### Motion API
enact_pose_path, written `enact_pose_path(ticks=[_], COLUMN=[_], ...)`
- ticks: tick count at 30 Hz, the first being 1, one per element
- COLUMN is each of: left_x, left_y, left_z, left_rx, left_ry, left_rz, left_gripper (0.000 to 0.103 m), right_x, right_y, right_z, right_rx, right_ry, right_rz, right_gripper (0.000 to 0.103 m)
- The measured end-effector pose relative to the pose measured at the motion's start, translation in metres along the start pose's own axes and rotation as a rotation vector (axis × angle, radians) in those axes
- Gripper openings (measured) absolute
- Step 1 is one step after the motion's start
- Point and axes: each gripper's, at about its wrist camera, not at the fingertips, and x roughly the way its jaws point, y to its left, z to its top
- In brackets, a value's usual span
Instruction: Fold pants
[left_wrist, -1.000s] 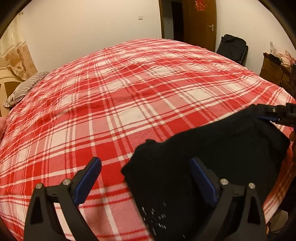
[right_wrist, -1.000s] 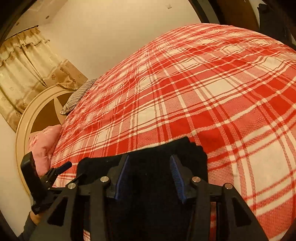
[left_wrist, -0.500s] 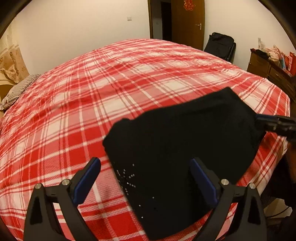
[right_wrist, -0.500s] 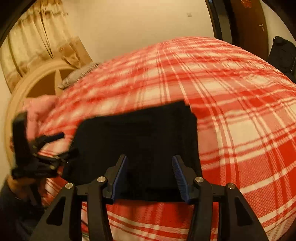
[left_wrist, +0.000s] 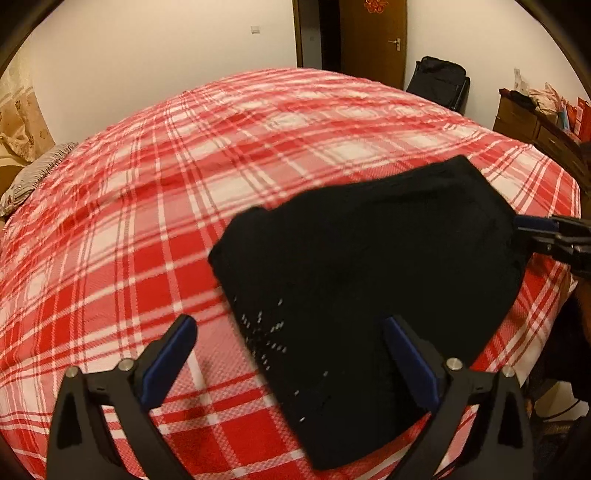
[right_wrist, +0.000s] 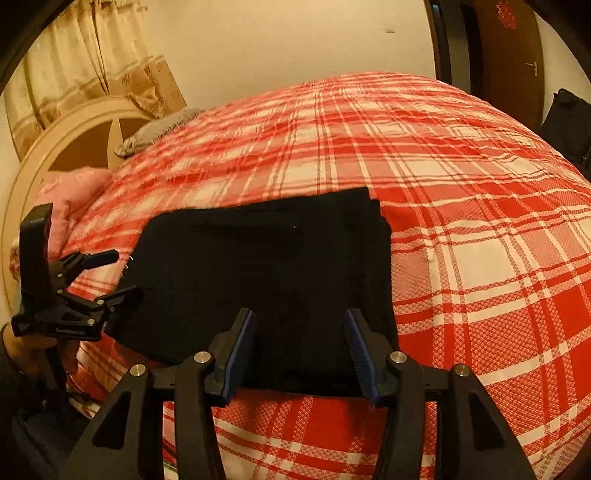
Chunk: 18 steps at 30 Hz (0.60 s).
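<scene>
Lying folded into a dark rectangle, the pants (right_wrist: 266, 266) rest near the edge of the plaid bed (right_wrist: 461, 177). The left tool (left_wrist: 288, 354) gapes wide, gripping nothing; the right tool (right_wrist: 301, 347) stands half-spread, empty, over the cloth.

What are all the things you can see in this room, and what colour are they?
pants: one, black, folded flat near the bed's edge
bedspread: one, red and white checks, covering the bed
striped pillow: one, grey stripes, at the head of the bed
pink pillow: one, pink, by the headboard
headboard: one, cream and brown, round
curtain: one, beige
door: one, brown, far wall
bag: one, black, beside the door
dresser: one, brown, things piled on top
left hand-held gripper: one, black with blue pads, open
right hand-held gripper: one, black with blue pads, open over the pants
</scene>
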Motion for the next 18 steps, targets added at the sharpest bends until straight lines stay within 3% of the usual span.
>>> enact_pose_path(ticks=[6, 10, 13, 18], left_x=[0.001, -0.014, -0.009, 0.009], left_y=[0.003, 0.012, 0.022, 0.026], left_z=[-0.010, -0.003, 0.001, 0.003], left_rx=[-0.055, -0.072, -0.098, -0.122], left_ry=[-0.009, -0.071, -0.060, -0.023], left_rz=[-0.025, -0.017, -0.013, -0.046], left_gripper=[0.103, 0.103, 0.103, 0.103], right_x=[-0.003, -0.026, -0.034, -0.019], right_y=[0.009, -0.007, -0.021, -0.055], right_z=[-0.003, 0.005, 0.010, 0.018], right_rx=[-0.057, 0.049, 0.105, 0.266], right_ry=[-0.027, -0.077, -0.115, -0.080], right_rz=[-0.049, 0.039, 0.004, 0.010], right_gripper=[0.053, 0.053, 0.053, 0.053])
